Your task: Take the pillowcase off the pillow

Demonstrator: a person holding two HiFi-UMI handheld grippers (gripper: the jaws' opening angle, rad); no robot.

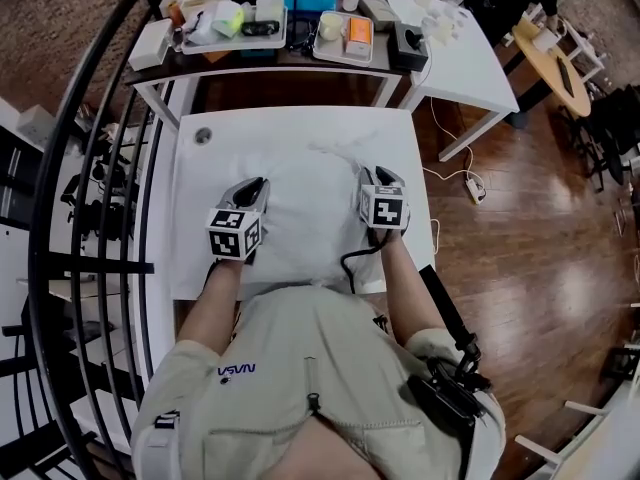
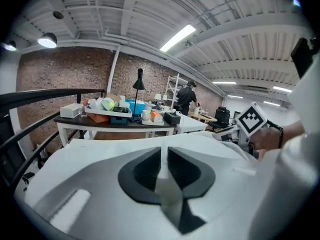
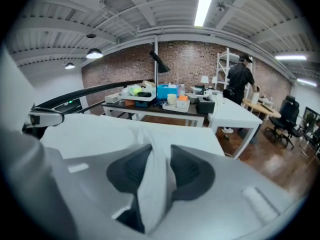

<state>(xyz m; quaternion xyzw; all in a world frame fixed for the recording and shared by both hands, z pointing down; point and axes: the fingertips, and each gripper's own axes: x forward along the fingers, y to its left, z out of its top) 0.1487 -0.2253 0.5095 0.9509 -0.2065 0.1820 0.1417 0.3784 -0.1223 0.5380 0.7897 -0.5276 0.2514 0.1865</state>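
The fingers of your left gripper are clenching a thin upright ridge of the white pillowcase, with the dark pads standing close together on either side of it. The fingers of your right gripper are grasping a thicker bunched fold of the same cloth, which is filling the gap between the pads and is rising in a soft peak ahead of them. In the head view you are holding both grippers side by side over the pillowcase, the left one towards its left edge and the right one towards its right edge, each pointing away from you and tilting down. The pillowcase is lying on the white table directly in front of you, and the cloth is wrinkling slightly beyond the right gripper. Whether the pillow is inside it, you cannot tell, since only white cloth is showing. Past the white table, a dark table is carrying trays and boxes, and another person is standing farther back in the room.
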